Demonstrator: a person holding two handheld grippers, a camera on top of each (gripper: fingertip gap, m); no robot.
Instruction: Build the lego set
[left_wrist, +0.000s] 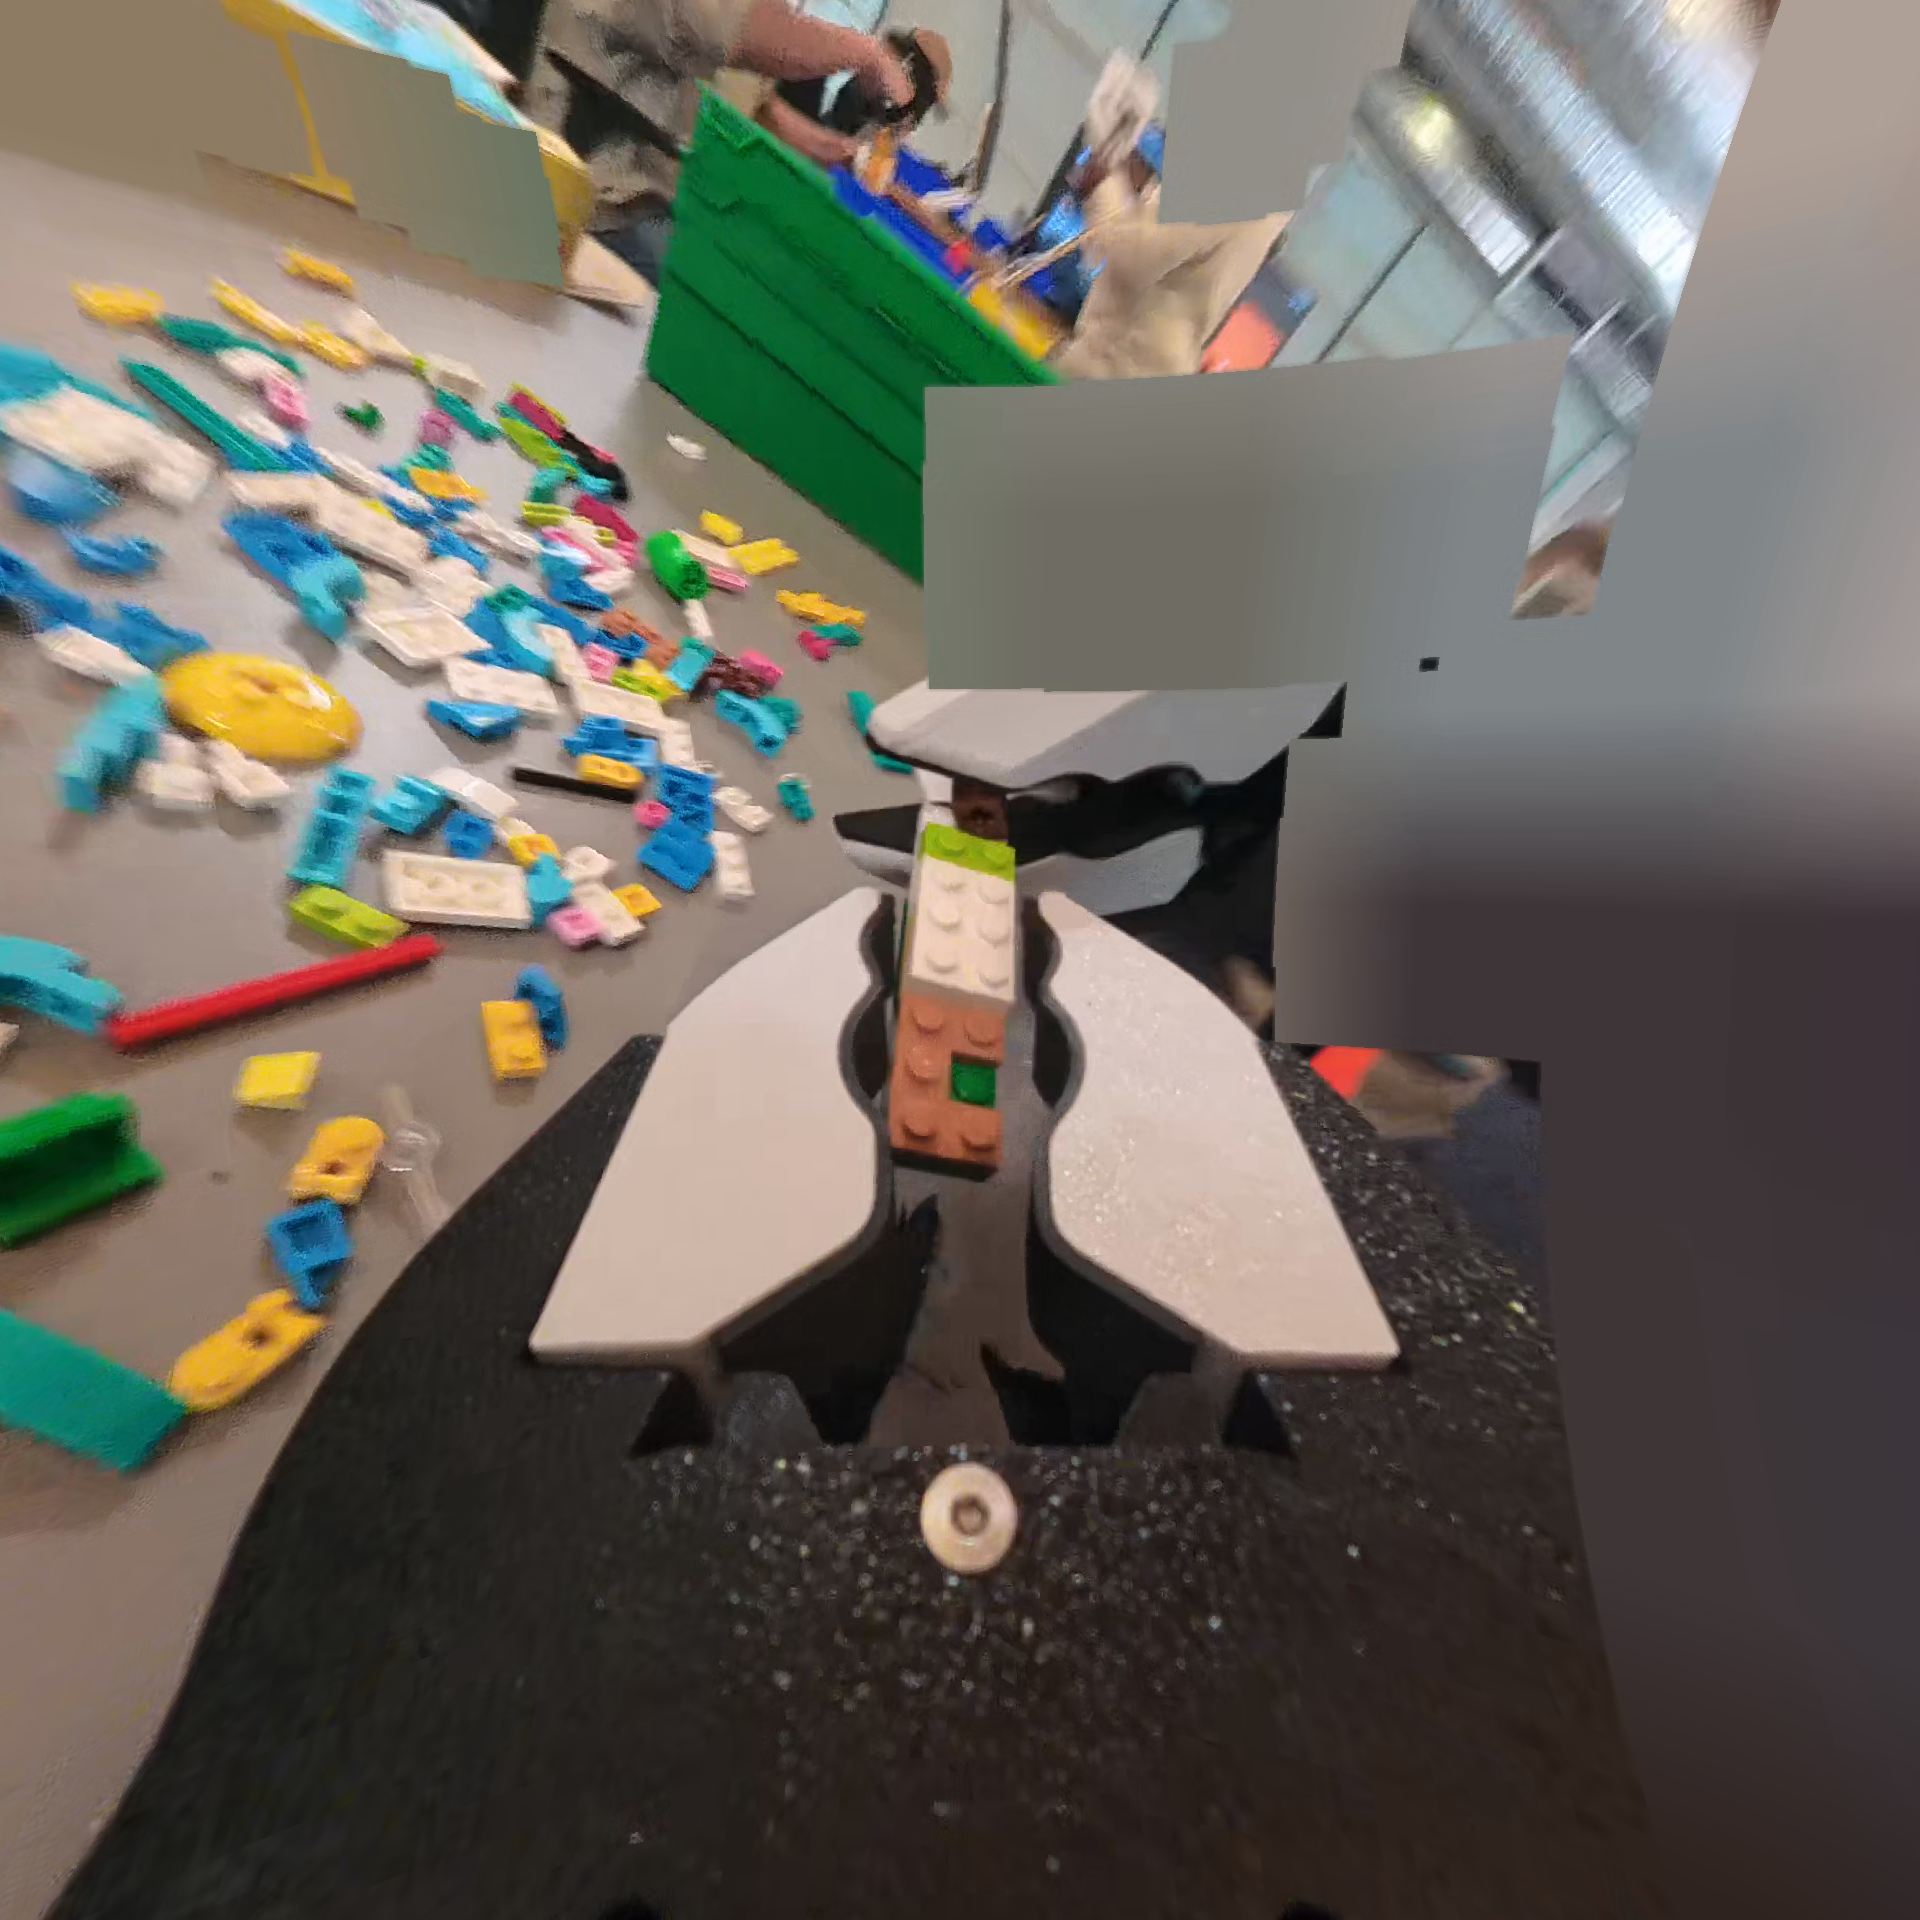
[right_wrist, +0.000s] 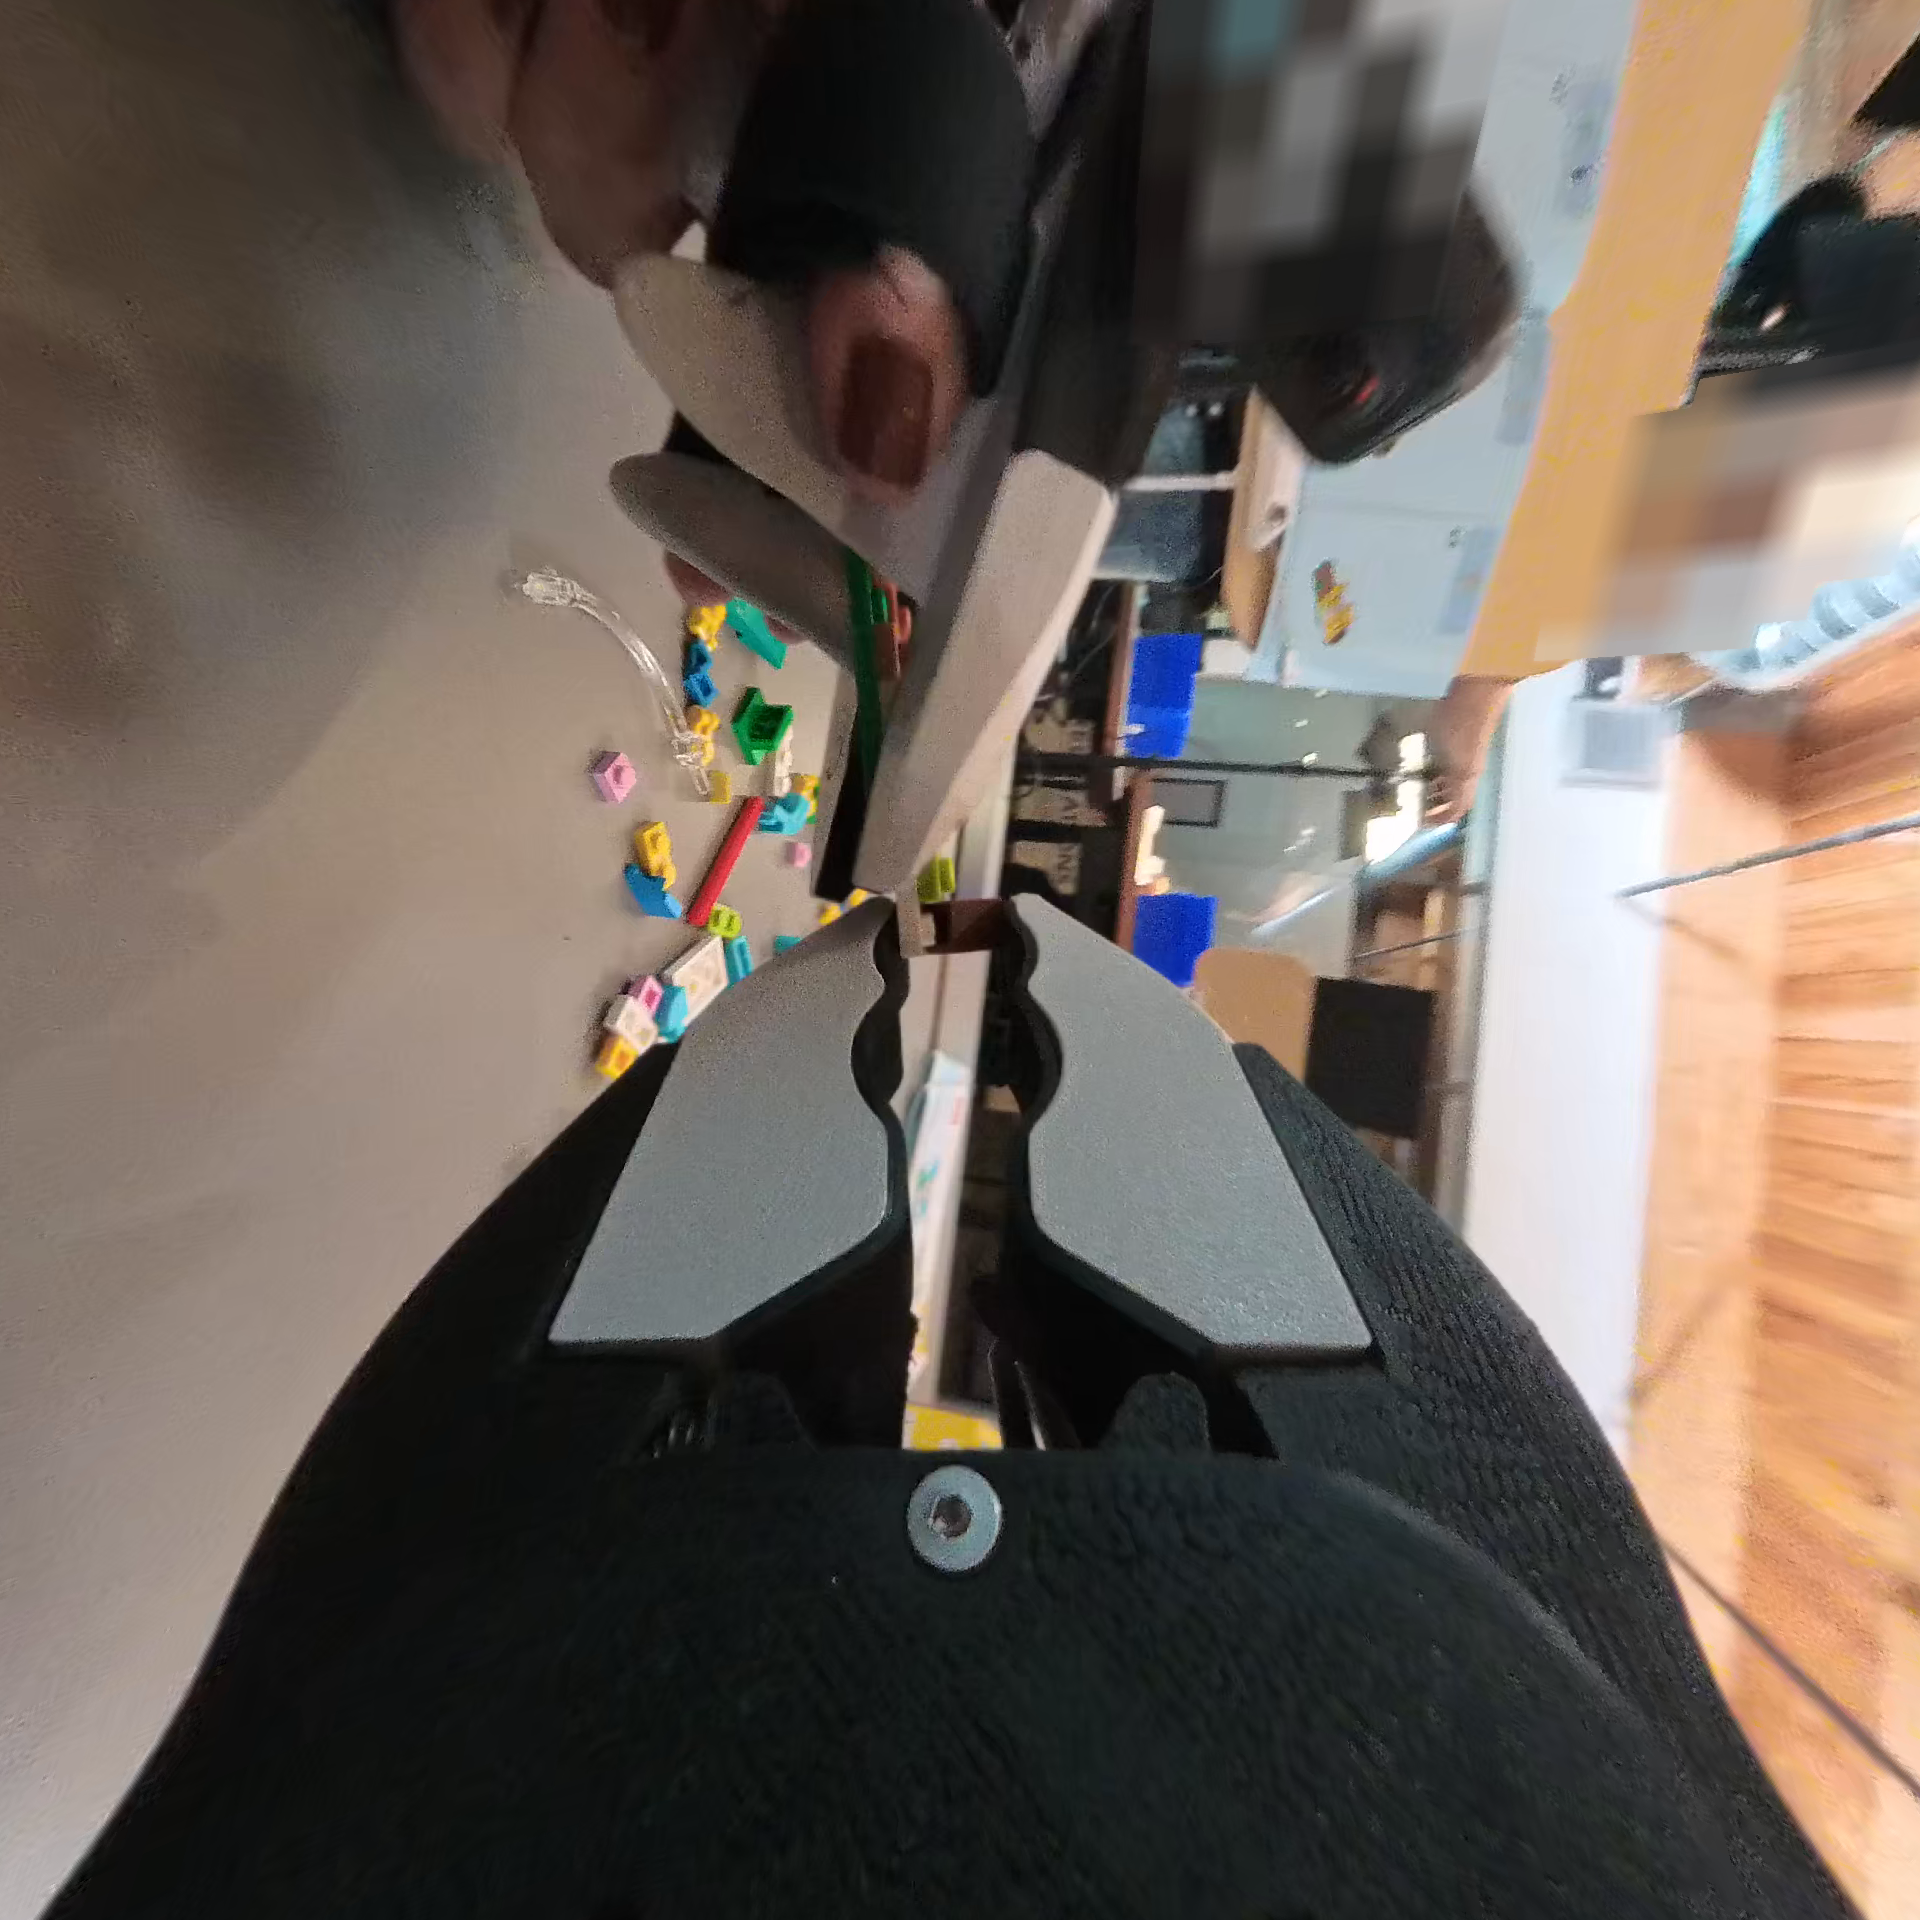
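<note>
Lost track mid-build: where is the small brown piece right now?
The small brown piece is pinched at the right gripper fingertips, against the far, lime-green end of the brown-white assembly that the left gripper holds above the table.

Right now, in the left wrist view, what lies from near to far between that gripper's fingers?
Brown plate with a green stud → white plate → lime piece → dark brown piece, at the right gripper.

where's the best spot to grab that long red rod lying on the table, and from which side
Probably near the middle of the red rod, coming straight down from above with the fingers across its thin width. It lies flat on the grey table with bare surface on both long sides; a turquoise piece crowds one end, so the ends are less free.
</note>
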